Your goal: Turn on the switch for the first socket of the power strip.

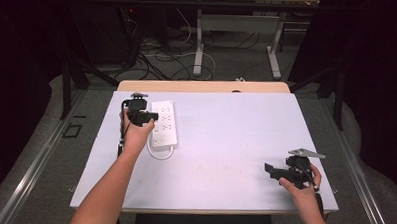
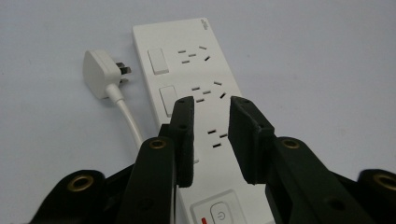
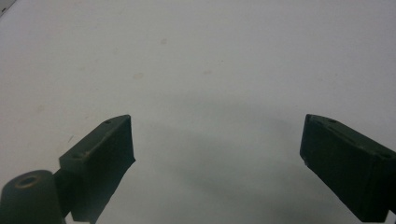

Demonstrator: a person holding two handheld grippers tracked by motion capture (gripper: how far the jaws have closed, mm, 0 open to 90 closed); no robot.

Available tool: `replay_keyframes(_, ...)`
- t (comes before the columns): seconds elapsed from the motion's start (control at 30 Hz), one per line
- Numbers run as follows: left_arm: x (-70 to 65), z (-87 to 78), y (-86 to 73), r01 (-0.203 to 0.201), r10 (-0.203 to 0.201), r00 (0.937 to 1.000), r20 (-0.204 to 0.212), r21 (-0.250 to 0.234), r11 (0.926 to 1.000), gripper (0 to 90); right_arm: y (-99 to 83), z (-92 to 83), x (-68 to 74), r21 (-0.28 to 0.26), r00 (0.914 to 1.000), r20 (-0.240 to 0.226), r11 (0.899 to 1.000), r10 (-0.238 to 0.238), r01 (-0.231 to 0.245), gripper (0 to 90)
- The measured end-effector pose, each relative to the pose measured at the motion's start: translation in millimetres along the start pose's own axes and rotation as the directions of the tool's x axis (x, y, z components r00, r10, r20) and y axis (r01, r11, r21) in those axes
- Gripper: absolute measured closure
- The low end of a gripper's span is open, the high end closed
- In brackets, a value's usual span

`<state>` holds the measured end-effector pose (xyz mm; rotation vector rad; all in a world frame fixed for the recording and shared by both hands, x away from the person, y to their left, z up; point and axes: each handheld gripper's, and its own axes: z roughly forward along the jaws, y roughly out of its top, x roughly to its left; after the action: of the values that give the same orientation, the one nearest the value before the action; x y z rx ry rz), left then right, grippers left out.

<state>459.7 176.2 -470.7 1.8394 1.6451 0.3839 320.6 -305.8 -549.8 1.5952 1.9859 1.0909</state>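
A white power strip [image 1: 165, 123] lies on the left part of the table, its cord looping out at its near end. In the left gripper view the strip [image 2: 205, 70] shows rocker switches, socket holes and a power button [image 2: 219, 214]; its white plug [image 2: 100, 72] lies unplugged beside it. My left gripper [image 1: 154, 116] hovers over the strip, and its jaws [image 2: 211, 105] stand a little apart with nothing between them. My right gripper [image 1: 267, 169] rests low near the table's front right, wide open [image 3: 217, 126] over bare tabletop.
The table has a pale lavender top [image 1: 225, 138] with a wooden strip [image 1: 202, 86] along its far edge. Beyond it stand the legs of another table [image 1: 199, 47] and loose cables on the floor [image 1: 158, 60]. Metal rails run along both sides.
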Motion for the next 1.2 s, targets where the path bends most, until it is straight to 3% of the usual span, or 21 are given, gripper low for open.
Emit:
replay_keyframes(0.3,3.6,9.8,-0.1,0.027,-0.026,0.9993,-0.028,0.043,0.9987,81.2,0.0,0.5,0.0,0.004,1.0,-0.006,1.0,0.003,-0.003,9.7)
replay_keyframes(0.47,5.0,16.6,0.3,0.02,-0.017,0.9987,-0.048,0.075,0.997,84.5,0.0,0.8,-0.8,0.002,1.0,-0.008,1.0,-0.001,0.001,9.8)
replay_keyframes(0.7,5.0,25.5,-0.8,0.042,-0.038,0.9977,-0.056,0.083,0.9956,87.9,-0.1,1.2,-0.9,0.007,0.9999,-0.011,1.0,0.003,-0.003,10.1)
replay_keyframes(0.93,6.5,32.3,-1.1,0.048,-0.041,0.9979,-0.051,0.139,0.9892,90.0,-0.1,1.3,-1.1,0.006,1.0,-0.01,1.0,0.002,-0.002,10.4)
replay_keyframes(1.2,3.9,38.6,-2.9,0.055,-0.048,0.9976,-0.049,0.156,0.9862,90.0,0.1,1.3,-1.2,0.006,0.9999,-0.012,1.0,0.001,0.0,10.7)
